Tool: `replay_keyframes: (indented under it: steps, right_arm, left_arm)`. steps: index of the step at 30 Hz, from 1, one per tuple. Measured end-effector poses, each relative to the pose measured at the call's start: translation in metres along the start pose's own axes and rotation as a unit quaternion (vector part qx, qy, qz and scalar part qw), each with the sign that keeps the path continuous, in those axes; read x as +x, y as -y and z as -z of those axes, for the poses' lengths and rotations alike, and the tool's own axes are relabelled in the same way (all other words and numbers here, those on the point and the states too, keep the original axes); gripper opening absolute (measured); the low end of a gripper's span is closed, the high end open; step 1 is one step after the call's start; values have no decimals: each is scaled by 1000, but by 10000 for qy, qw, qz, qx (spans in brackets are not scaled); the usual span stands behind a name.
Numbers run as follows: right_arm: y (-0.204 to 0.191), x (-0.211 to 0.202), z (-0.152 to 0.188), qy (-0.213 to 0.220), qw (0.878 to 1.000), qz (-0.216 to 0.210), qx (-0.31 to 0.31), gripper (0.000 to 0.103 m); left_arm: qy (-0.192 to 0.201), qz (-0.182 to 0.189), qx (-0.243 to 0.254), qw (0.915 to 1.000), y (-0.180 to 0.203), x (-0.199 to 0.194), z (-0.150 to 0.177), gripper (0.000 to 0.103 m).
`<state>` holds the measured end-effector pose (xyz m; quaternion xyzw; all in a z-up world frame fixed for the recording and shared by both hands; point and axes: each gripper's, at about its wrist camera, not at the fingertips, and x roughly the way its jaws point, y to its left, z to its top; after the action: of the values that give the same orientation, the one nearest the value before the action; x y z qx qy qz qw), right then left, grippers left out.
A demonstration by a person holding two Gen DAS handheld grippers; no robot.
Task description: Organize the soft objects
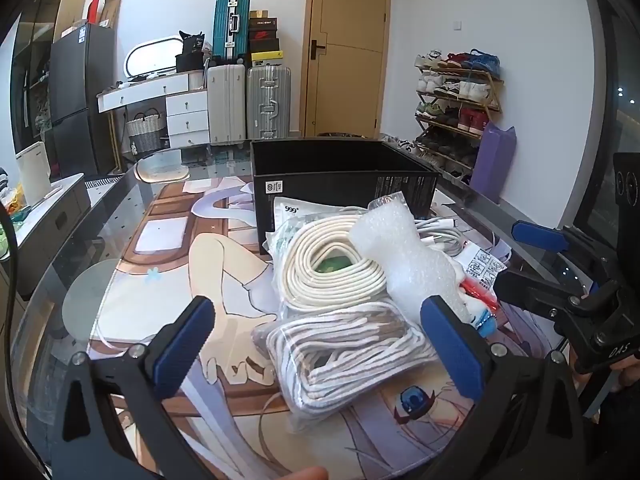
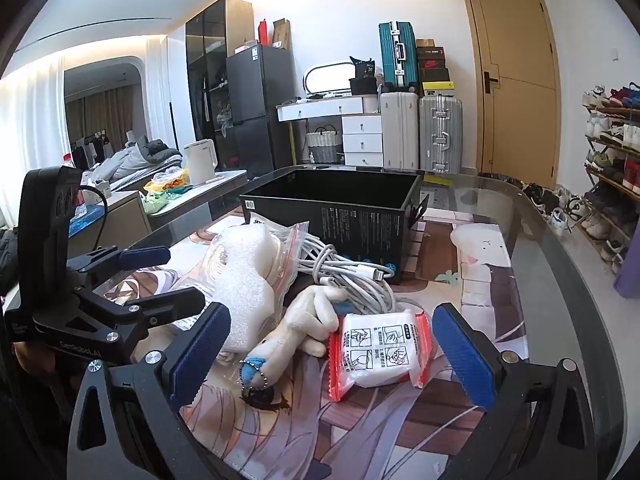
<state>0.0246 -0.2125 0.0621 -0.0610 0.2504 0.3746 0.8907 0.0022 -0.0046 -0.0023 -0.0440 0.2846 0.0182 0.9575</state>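
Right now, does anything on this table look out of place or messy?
Yes. The soft items sit in a loose heap in front of the black box, which looks empty. The foam wrap lies tilted across the bagged rope coil, and the white cable is loosely tangled beside the plush toy.

Heap of soft objects (image 1: 360, 280) on the desk mat (image 1: 168, 280), directly before the box (image 1: 340, 184).

Two rope bundles (image 1: 334, 268) (bagged), one box (image 2: 340, 204), one plush (image 2: 304, 320).
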Motion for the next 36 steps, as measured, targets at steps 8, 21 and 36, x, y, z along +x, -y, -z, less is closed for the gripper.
replay_keyframes:
  steps: [8, 21, 36]
  right_arm:
    - [1, -1, 2, -19, 10000, 74, -33, 103]
    - [3, 3, 3, -87, 9999, 134, -54, 103]
    - [8, 1, 1, -45, 9996, 264, 27, 103]
  left_arm:
    - [-10, 1, -49, 10000, -4, 3, 1, 103]
    - [-53, 31, -70, 10000, -8, 4, 0, 103]
    - [-79, 2, -4, 10000, -4, 6, 2, 103]
